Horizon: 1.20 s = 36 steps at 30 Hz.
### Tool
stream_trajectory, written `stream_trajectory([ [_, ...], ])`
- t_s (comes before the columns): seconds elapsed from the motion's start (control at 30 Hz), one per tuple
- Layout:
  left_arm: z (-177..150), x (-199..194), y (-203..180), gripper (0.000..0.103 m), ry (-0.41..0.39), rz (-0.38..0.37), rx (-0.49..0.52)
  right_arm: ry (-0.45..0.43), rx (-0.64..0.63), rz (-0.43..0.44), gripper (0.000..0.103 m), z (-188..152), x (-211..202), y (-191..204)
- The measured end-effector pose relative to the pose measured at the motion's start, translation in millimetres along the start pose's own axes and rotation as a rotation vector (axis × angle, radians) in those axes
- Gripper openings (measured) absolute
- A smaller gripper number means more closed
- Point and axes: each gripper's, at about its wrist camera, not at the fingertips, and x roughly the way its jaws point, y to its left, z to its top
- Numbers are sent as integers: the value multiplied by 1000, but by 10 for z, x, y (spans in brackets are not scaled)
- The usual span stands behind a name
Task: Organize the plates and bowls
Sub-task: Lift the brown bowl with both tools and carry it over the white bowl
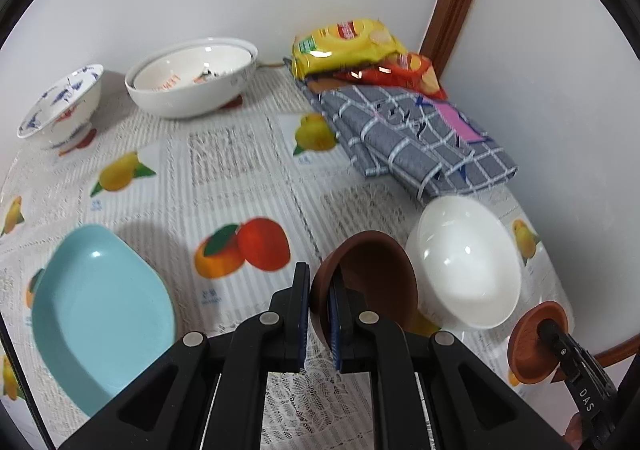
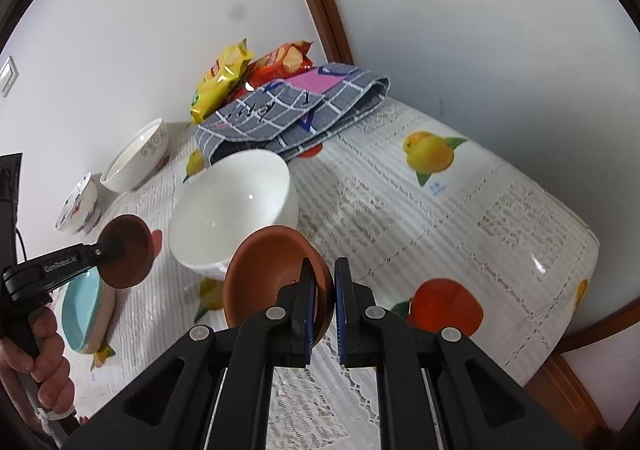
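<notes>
The left gripper (image 1: 319, 304) is clenched on a dark brown dish (image 1: 372, 274), held clear of the table (image 1: 224, 170); the right gripper (image 2: 323, 304) pinches an orange-brown dish (image 2: 268, 266). Both look lifted, probably for stacking, perhaps into the white bowl (image 1: 466, 266) between them.

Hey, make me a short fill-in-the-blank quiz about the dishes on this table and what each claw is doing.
1. Each claw grips a small brown saucer by its ____.
2. The plain white bowl sits right in front of the folded ____ cloth.
3. The dish left of the left claw is light ____.
4. Behind the cloth, the yellow snack bag lies on a ____ one.

Missing words: rim; checked; blue; red
</notes>
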Motion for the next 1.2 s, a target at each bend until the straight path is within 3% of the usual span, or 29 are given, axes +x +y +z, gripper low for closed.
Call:
stream_trajectory([
  [0.37,264,-279,-31,9,-55,-17,19,-75,-4,-5,9,455,-303,230],
  [0.57,401,-305,-34,9,-48,-52,27,-85,-6,5,9,674,-298,371],
  [0.8,541,-282,-36,9,-76,-41,41,-108,-13,10,9,898,-237,496],
  [0.93,558,-137,-62,9,-73,-31,50,-106,-5,29,9,872,-101,517],
  [1.2,516,189,-96,9,-39,-50,59,-15,-14,22,9,640,389,519],
])
